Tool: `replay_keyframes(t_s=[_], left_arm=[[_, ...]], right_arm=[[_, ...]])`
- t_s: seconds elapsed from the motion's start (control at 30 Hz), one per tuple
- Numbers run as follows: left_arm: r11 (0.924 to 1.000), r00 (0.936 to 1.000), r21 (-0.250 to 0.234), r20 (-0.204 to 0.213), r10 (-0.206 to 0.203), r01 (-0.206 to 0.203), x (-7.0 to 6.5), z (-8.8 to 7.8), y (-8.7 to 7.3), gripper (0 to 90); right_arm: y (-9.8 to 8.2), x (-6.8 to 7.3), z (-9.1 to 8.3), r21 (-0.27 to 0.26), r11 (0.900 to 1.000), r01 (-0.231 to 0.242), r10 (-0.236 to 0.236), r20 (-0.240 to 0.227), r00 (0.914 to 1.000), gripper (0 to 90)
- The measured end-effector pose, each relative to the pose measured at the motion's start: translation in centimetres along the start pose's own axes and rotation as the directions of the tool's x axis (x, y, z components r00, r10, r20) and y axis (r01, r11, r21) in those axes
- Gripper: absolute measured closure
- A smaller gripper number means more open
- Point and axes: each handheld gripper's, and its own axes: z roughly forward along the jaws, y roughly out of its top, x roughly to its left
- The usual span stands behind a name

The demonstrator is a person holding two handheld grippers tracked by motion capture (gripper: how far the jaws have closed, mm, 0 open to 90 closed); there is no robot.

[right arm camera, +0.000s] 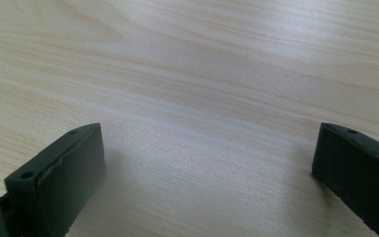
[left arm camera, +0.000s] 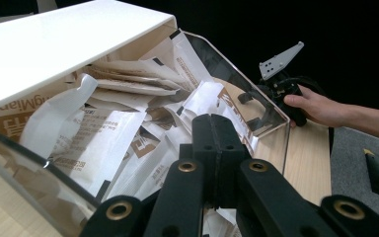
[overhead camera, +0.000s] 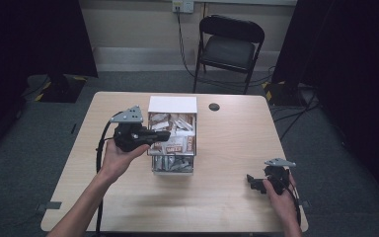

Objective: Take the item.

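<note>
A clear box point(overhead camera: 172, 165) of white and brown sachets point(left arm camera: 103, 143) stood at the middle of the wooden desk point(overhead camera: 227, 148). The left gripper point(overhead camera: 164, 136) reached in over the sachets, jaws pressed together (whether pinching a sachet is unclear). The right gripper point(overhead camera: 250, 180) rested near the desk's right edge, well apart, jaws wide with nothing between its 2 jaws

surface point(overhead camera: 227, 148): pale wood grain | box point(overhead camera: 172, 104): white top, clear walls | packets point(left arm camera: 103, 143): white, seemingly brown-printed | hand-held grippers: black
</note>
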Motion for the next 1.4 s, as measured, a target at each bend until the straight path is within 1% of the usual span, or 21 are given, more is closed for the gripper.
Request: replay_keyframes(t_s=[0.07,0.2,0.23,0.27,0.3,0.37,0.47,0.57,0.63,0.7,0.73,0.8,0.93,1.07,1.13,1.17,1.2,1.3,1.33,1.37,1.4], left_arm=[[1.0,1.0,-0.001,-0.003,0.009,-0.009,-0.2,-0.2,0.1,90.0],[0.9995,0.9995,-0.004,0.004,0.031,-0.031,-0.9,-0.4,0.4,90.0],[0.9995,0.9994,-0.005,0.015,0.031,-0.031,-1.0,-0.4,0.5,90.0],[0.9995,0.9994,-0.005,0.015,0.031,-0.031,-1.0,-0.4,0.5,90.0],[0.9995,0.9991,-0.008,0.03,0.029,-0.029,-1.1,-0.4,0.5,90.0],[0.9992,0.9984,0.002,0.041,0.04,-0.04,-1.4,-0.1,0.6,90.0],[0.9993,0.9981,0.003,0.051,0.036,-0.036,-1.5,0.2,0.6,90.0],[0.9999,0.9973,0.002,0.072,0.016,-0.016,-1.3,0.5,0.6,86.5],[1.0,0.9974,0.005,0.072,0.006,-0.006,-1.2,0.7,0.5,86.2],[1.0,0.997,0.008,0.077,0.002,-0.003,-1.1,0.8,0.4,83.0],[0.9998,0.9969,0.018,0.079,-0.001,-0.001,-1.0,0.9,0.4,81.8],[0.9998,0.9964,0.021,0.084,-0.008,0.006,-0.9,1.1,0.3,80.6],[0.9995,0.9961,0.032,0.088,-0.006,0.004,-0.9,1.4,0.2,78.4],[0.9993,0.9957,0.038,0.093,-0.001,-0.003,-1.0,1.5,0.2,77.6],[0.9991,0.9951,0.043,0.098,0.005,-0.009,-1.1,1.6,0.1,74.9],[0.9986,0.9959,0.047,0.089,0.018,-0.023,-1.2,1.7,0.1,74.3],[0.9985,0.9962,0.047,0.085,0.022,-0.026,-1.3,1.7,0.1,74.2],[0.9983,0.996,0.051,0.087,0.024,-0.029,-1.3,1.8,0.1,76.3],[0.9975,0.9952,0.059,0.092,0.033,-0.038,-1.4,1.8,0.1,76.9],[0.9975,0.9952,0.059,0.092,0.033,-0.038,-1.4,1.8,0.1,79.0],[0.9967,0.9951,0.067,0.09,0.04,-0.046,-1.4,1.8,0.1,79.0]], right_arm=[[0.0,0.0,0.0,0.0,1.0,0.0,0.0,0.0,1.0,0.0],[0.0,0.0,0.0,0.0,1.0,0.0,0.0,0.0,1.0,0.0],[0.0,0.0,0.0,0.0,1.0,0.0,0.0,0.0,1.0,0.0],[0.0,0.0,0.0,0.0,1.0,0.0,0.0,0.0,1.0,0.0],[0.0,0.0,0.0,0.0,1.0,0.0,0.0,0.0,1.0,0.0],[0.0,0.0,0.0,0.0,1.0,0.0,0.0,0.0,1.0,0.0],[0.0,0.0,0.0,0.0,1.0,0.0,0.0,0.0,1.0,0.0],[0.0,0.0,0.0,0.0,1.0,0.0,0.0,0.0,1.0,0.0],[0.0,0.0,0.0,0.0,1.0,0.0,0.0,0.0,1.0,0.0],[0.0,0.0,0.0,0.0,1.0,0.0,0.0,0.0,1.0,0.0],[0.0,0.0,0.0,0.0,1.0,0.0,0.0,0.0,1.0,0.0],[0.0,0.0,0.0,0.0,1.0,0.0,0.0,0.0,1.0,0.0],[0.0,0.0,0.0,0.0,1.0,0.0,0.0,0.0,1.0,0.0],[0.0,0.0,0.0,0.0,1.0,0.0,0.0,0.0,1.0,0.0],[0.0,0.0,0.0,0.0,1.0,0.0,0.0,0.0,1.0,0.0],[0.0,0.0,0.0,0.0,1.0,0.0,0.0,0.0,1.0,0.0],[0.0,0.0,0.0,0.0,1.0,0.0,0.0,0.0,1.0,0.0],[0.0,0.0,0.0,0.0,1.0,0.0,0.0,0.0,1.0,0.0],[0.0,0.0,0.0,0.0,1.0,0.0,0.0,0.0,1.0,0.0],[0.0,0.0,0.0,0.0,1.0,0.0,0.0,0.0,1.0,0.0],[0.0,0.0,0.0,0.0,1.0,0.0,0.0,0.0,1.0,0.0]])
